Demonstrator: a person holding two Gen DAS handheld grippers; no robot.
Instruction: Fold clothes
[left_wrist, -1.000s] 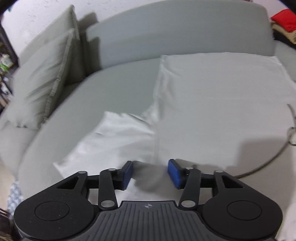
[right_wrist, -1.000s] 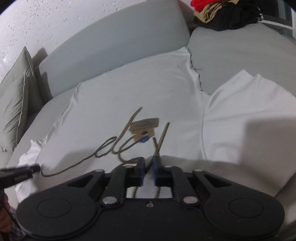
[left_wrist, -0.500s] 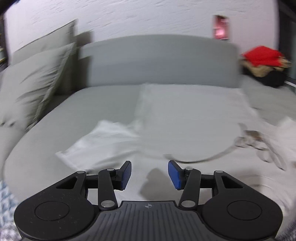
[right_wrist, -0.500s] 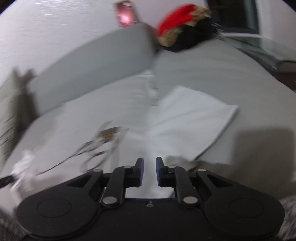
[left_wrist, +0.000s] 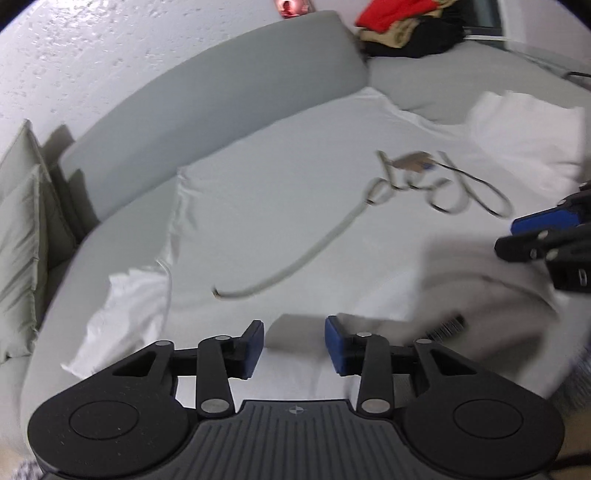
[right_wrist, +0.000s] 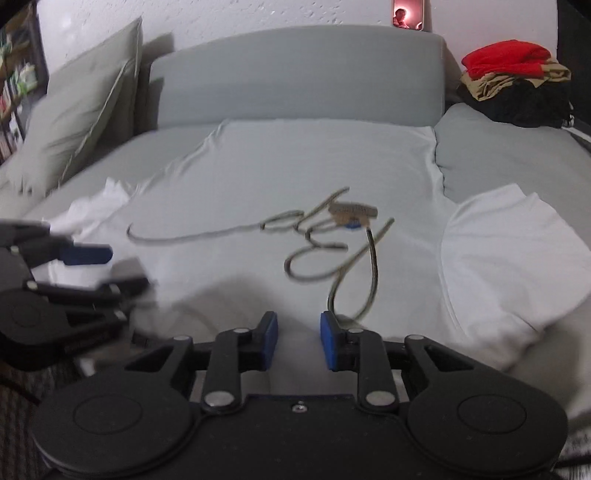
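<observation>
Left wrist view shows your left gripper with its blue pads apart and nothing between them, held over the near hem of the white t-shirt, which lies spread flat across the grey sofa. A cursive script print with a small tan patch sits on the shirt's chest. One sleeve lies crumpled at the left edge, the other is spread out at the right. Your right gripper also stands apart and empty over the near hem (its fingers enter the left view from the right edge, blurred). Near the left gripper's right pad a barcode label seems to show on the fabric, though the blur makes it hard to be sure. Two grey cushions lean at the sofa's left end, and a pile of red, tan and black clothes rests at the far right.
</observation>
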